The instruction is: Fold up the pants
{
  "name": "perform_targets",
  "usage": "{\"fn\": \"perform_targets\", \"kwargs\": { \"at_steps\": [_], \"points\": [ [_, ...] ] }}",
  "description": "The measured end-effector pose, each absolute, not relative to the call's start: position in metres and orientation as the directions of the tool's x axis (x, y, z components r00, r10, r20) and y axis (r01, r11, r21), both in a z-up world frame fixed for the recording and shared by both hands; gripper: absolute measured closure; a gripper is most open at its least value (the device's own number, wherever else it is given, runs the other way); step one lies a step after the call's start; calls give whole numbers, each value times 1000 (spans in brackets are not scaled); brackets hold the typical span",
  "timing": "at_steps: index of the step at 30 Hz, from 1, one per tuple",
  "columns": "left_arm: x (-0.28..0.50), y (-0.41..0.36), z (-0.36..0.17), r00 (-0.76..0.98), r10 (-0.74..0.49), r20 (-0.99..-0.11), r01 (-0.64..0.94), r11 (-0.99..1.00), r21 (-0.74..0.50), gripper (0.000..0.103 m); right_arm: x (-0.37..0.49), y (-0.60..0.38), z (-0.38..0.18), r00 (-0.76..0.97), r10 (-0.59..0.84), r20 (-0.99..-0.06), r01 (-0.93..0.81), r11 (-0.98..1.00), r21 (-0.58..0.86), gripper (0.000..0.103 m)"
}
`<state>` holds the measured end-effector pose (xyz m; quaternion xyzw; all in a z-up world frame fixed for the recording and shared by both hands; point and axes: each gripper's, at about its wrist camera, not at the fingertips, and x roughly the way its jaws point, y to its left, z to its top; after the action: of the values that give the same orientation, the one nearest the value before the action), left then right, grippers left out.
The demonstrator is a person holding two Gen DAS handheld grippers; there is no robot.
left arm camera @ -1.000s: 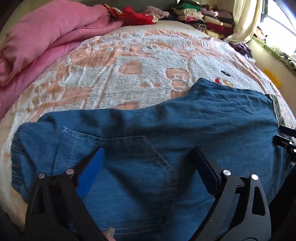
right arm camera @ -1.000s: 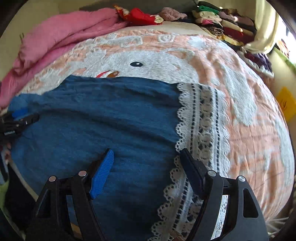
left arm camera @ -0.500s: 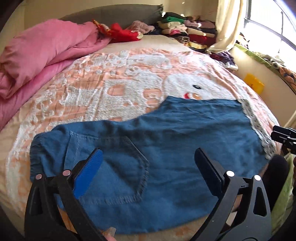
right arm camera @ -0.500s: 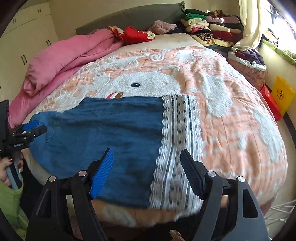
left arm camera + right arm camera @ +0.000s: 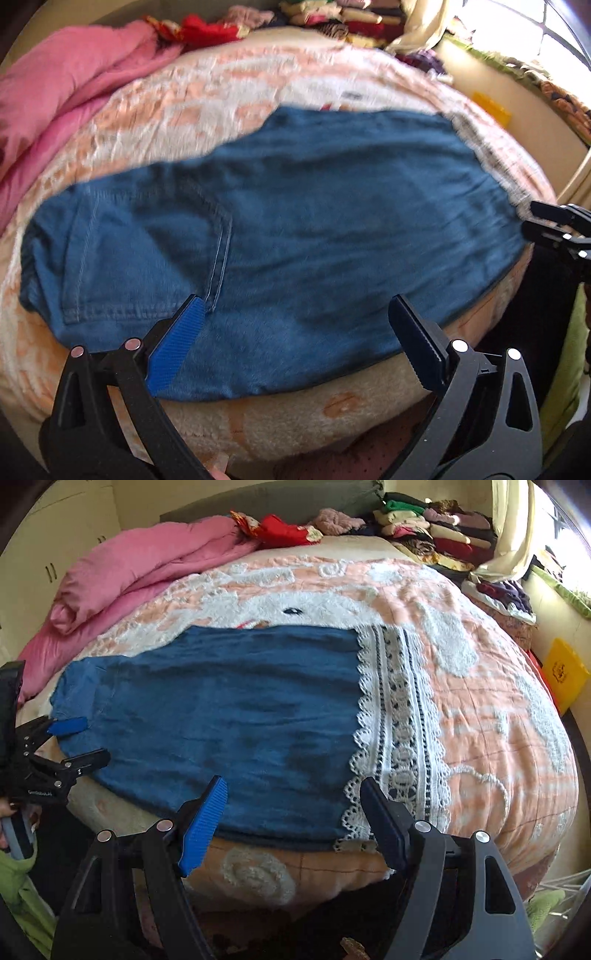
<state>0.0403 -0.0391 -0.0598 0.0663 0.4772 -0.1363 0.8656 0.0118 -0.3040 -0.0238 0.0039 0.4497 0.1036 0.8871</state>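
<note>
Blue denim pants (image 5: 295,221) lie flat along the bed's near edge, folded leg on leg, back pocket (image 5: 147,258) and waistband at the left. A white lace hem (image 5: 395,720) ends the leg at the right. My left gripper (image 5: 295,306) is open and empty, just above the pants' near edge by the pocket. My right gripper (image 5: 291,786) is open and empty, above the near edge close to the lace hem. Each gripper also shows in the other's view: the right one (image 5: 554,225), the left one (image 5: 70,738).
The bed carries a peach and white blanket (image 5: 480,701). A pink duvet (image 5: 147,576) is bunched at the far left. Piled folded clothes (image 5: 436,528) and a red item (image 5: 280,531) lie at the head. A yellow bin (image 5: 561,672) stands at the right.
Both grippers have drawn back from over the pants to the bed's near edge, staying open. The pants lie unchanged.
</note>
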Motion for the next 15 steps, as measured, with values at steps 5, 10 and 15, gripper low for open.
{"fn": "perform_targets", "kwargs": {
  "at_steps": [5, 10, 15],
  "points": [
    [40, -37, -70, 495, -159, -854, 306, 952, 0, 10, 17, -321, -47, 516, 146, -844, -118, 988, 99, 30],
    [39, -35, -65, 497, -171, -851, 303, 953, -14, 10, 14, -317, -47, 521, 142, -841, -129, 988, 86, 30],
    [33, -35, -51, 524, -186, -831, 304, 952, -21, 10, 5, -328, -29, 555, 197, -808, -114, 980, 161, 29]
  ]
}}
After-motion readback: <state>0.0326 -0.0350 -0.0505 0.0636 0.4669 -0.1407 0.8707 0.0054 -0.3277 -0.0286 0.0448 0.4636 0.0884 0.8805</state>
